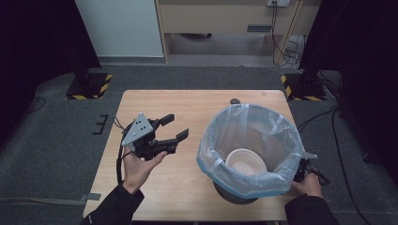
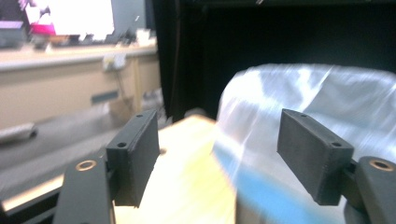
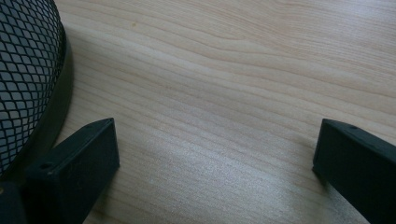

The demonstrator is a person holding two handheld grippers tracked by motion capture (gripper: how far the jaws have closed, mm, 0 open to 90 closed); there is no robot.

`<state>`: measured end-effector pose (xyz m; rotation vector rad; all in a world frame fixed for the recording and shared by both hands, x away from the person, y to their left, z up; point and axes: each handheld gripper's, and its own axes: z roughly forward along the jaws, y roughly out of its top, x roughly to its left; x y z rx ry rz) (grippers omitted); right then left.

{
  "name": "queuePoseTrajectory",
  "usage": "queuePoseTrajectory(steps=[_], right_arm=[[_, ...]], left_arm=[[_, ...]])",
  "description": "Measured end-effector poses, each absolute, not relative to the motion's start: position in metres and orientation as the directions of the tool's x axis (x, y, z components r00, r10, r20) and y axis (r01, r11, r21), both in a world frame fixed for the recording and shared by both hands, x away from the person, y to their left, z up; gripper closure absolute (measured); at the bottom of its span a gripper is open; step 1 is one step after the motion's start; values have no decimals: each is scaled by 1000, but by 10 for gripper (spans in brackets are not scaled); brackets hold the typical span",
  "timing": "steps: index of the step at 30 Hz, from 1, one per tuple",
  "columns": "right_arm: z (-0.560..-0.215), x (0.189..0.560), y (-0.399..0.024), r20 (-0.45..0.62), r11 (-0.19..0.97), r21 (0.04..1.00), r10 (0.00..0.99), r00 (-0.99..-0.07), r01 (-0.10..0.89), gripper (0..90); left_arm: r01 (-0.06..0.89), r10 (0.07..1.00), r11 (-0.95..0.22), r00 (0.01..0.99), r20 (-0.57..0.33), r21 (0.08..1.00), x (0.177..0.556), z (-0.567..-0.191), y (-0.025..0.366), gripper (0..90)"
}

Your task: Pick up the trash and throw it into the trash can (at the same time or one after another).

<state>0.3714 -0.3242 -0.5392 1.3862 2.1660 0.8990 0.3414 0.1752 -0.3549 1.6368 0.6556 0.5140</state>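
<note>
A grey carpeted floor (image 1: 56,140) surrounds a pale wooden desk (image 1: 187,108), with dark curtains to either side. On the right half of the desk stands a mesh bin (image 1: 234,194) lined with a clear bag (image 1: 248,126) whose rim carries a blue band; a white bowl (image 1: 245,161) lies at the bottom of it.

The bin is to the right of the left gripper (image 1: 174,127), near but apart, and the jaws point across the desk toward the bag's near wall. In the left gripper view the bag (image 2: 327,102) fills the space ahead and to the right, blurred, so how close the pads are to the film is hard to judge. The right hand (image 1: 307,183) sits at the bin's far side, low by its base, and is the nearer of the two to the bin.

The left gripper's jaws stand wide apart with nothing between them. The right gripper (image 3: 215,158) is likewise spread wide, empty, over bare wood, with the bin's mesh (image 3: 23,70) just beside one jaw, seemingly not touching.
</note>
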Motion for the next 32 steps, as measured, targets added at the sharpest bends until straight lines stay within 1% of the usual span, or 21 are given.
queuePoseTrajectory(steps=[2,4,5,6,7,9,10,11,12,13,15,17,18,20,22,23,25,28,32], right_arm=[[-539,371,-324,-1,296,708,908,-418,641,5],[-539,371,-324,-1,296,708,908,-418,641,5],[-539,371,-324,-1,296,708,908,-418,641,5],[-539,371,-324,-1,296,708,908,-418,641,5],[-539,371,-324,-1,296,708,908,-418,641,5],[-539,371,-324,-1,297,707,908,-419,642,5],[-539,371,-324,0,296,708,908,-418,641,5],[-539,371,-324,0,296,708,908,-418,641,5],[-539,371,-324,-1,296,708,908,-418,641,5],[-539,371,-324,-1,296,708,908,-418,641,5],[-539,371,-324,-1,296,709,908,-419,640,5],[-539,371,-324,0,295,708,908,-418,641,5],[-539,371,-324,-1,296,708,908,-418,641,5],[-539,371,-324,-1,296,708,908,-418,641,5],[-539,371,-324,-1,296,708,908,-418,641,5],[-539,371,-324,-1,296,708,908,-418,641,5],[-539,371,-324,-1,296,708,908,-419,641,5],[-539,371,-324,-1,296,708,908,-418,641,5],[-539,371,-324,-1,296,709,908,-419,640,5]], left_arm=[[168,685,-131,728,-33,977,342,-370,181,266],[241,703,-187,710,-42,952,344,-393,187,250],[241,703,-187,710,-42,952,344,-393,187,240],[291,713,-229,700,-44,929,345,-409,191,229],[291,713,-229,700,-44,929,345,-409,191,227],[352,723,-273,689,-50,895,346,-432,200,211],[368,727,-288,685,-48,884,347,-440,203,211],[368,727,-288,685,-48,884,347,-440,203,211],[402,741,-319,670,-38,858,349,-456,210,211],[402,741,-319,670,-38,858,349,-456,210,211],[465,763,-340,645,-50,817,354,-471,220,206],[496,777,-368,629,-33,787,358,-481,227,194],[519,785,-414,619,4,748,362,-490,234,192],[534,791,-423,612,10,732,364,-494,238,190],[580,806,-420,592,-7,698,367,-504,246,183],[580,806,-420,592,-7,698,367,-504,246,180],[619,817,-415,576,-26,666,368,-512,251,171],[641,826,-416,563,-26,645,370,-516,255,166],[647,829,-419,559,-22,638,370,-517,256,147]])
